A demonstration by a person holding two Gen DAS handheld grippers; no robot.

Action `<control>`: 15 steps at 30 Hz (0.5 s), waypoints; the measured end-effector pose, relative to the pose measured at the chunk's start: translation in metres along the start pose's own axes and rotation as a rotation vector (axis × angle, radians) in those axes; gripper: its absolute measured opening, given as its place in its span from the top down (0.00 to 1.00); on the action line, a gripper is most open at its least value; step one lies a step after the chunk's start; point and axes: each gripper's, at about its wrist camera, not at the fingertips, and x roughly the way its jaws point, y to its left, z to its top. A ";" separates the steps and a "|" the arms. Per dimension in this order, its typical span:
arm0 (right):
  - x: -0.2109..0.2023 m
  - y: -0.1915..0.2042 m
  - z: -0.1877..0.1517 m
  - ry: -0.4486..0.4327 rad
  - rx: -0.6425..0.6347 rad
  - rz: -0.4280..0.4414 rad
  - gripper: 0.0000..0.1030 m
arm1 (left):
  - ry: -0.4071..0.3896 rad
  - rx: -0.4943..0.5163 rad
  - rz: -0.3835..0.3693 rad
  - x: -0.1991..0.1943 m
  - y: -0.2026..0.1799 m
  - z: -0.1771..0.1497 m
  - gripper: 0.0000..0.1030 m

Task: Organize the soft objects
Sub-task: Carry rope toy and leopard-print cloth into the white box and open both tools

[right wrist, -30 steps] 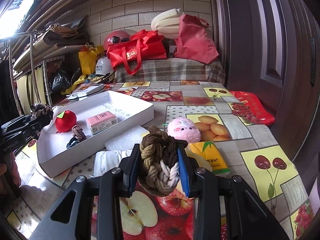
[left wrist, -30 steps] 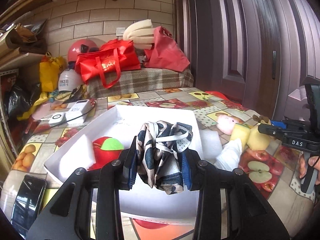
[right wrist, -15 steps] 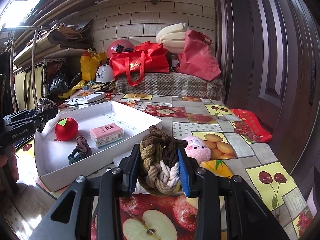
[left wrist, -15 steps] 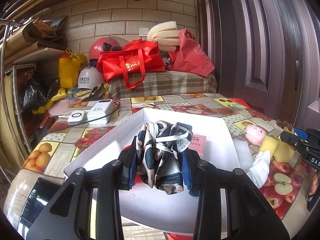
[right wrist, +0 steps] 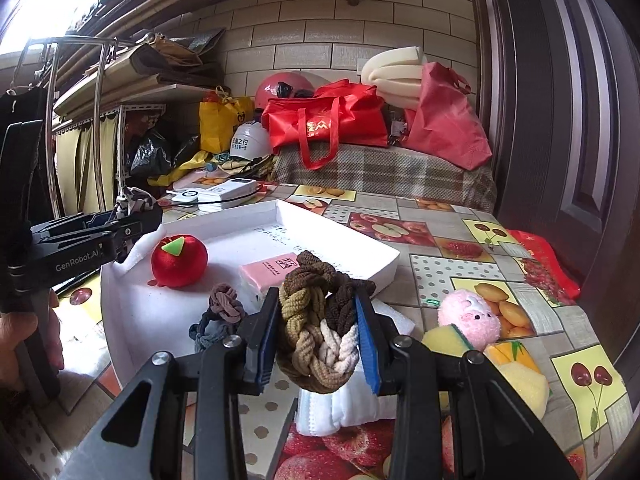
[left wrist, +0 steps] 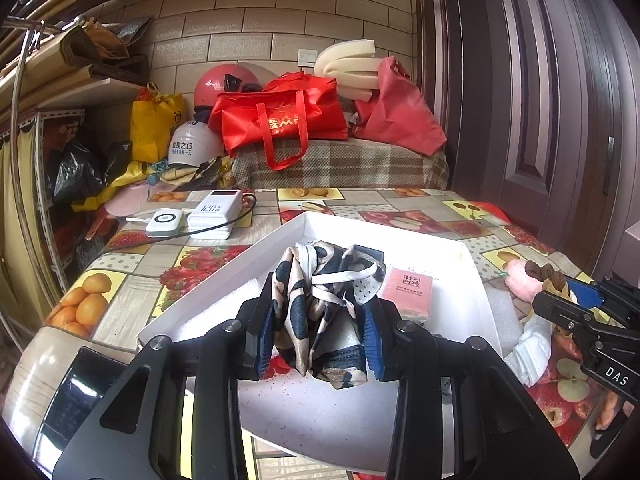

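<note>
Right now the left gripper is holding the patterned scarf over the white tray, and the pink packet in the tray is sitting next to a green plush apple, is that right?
Nearly. The plush apple is red, with only a small green leaf on top; the right wrist view shows it clearly. The rest stands: the left gripper holds the patterned scarf over the white tray, and the pink packet lies in the tray beside the apple.

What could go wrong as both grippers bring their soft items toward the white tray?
The left gripper holds the patterned scarf bunched, with loose folds that might catch on a pad at release. The right gripper carries the braided hair tie near the white tray; the two grippers could crowd each other.
</note>
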 end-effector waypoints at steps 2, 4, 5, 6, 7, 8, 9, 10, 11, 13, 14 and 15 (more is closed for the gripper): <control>0.007 0.003 0.002 0.012 0.011 0.016 0.65 | -0.005 0.020 0.009 0.001 -0.002 0.001 0.65; 0.016 0.007 0.005 0.029 0.027 0.034 0.65 | -0.010 0.040 0.024 0.004 -0.003 0.003 0.65; 0.021 0.009 0.007 0.037 0.034 0.042 0.65 | -0.007 0.041 0.029 0.007 -0.001 0.003 0.65; 0.025 0.012 0.008 0.045 0.040 0.049 0.65 | -0.002 0.035 0.033 0.009 0.001 0.004 0.65; 0.029 0.015 0.010 0.053 0.043 0.057 0.65 | 0.000 0.026 0.037 0.012 0.004 0.005 0.65; 0.031 0.019 0.011 0.056 0.043 0.064 0.65 | 0.003 0.015 0.039 0.014 0.008 0.006 0.65; 0.033 0.022 0.011 0.056 0.043 0.071 0.65 | 0.005 0.006 0.043 0.016 0.011 0.006 0.65; 0.034 0.025 0.012 0.055 0.043 0.077 0.65 | 0.008 0.000 0.046 0.018 0.013 0.007 0.65; 0.036 0.028 0.013 0.057 0.040 0.084 0.65 | 0.012 -0.004 0.048 0.021 0.015 0.008 0.65; 0.039 0.035 0.014 0.062 0.034 0.098 0.65 | 0.018 -0.002 0.051 0.025 0.017 0.009 0.65; 0.041 0.038 0.015 0.064 0.031 0.105 0.65 | 0.019 0.005 0.054 0.027 0.016 0.010 0.65; 0.043 0.041 0.016 0.067 0.028 0.111 0.65 | 0.022 0.013 0.055 0.030 0.015 0.011 0.65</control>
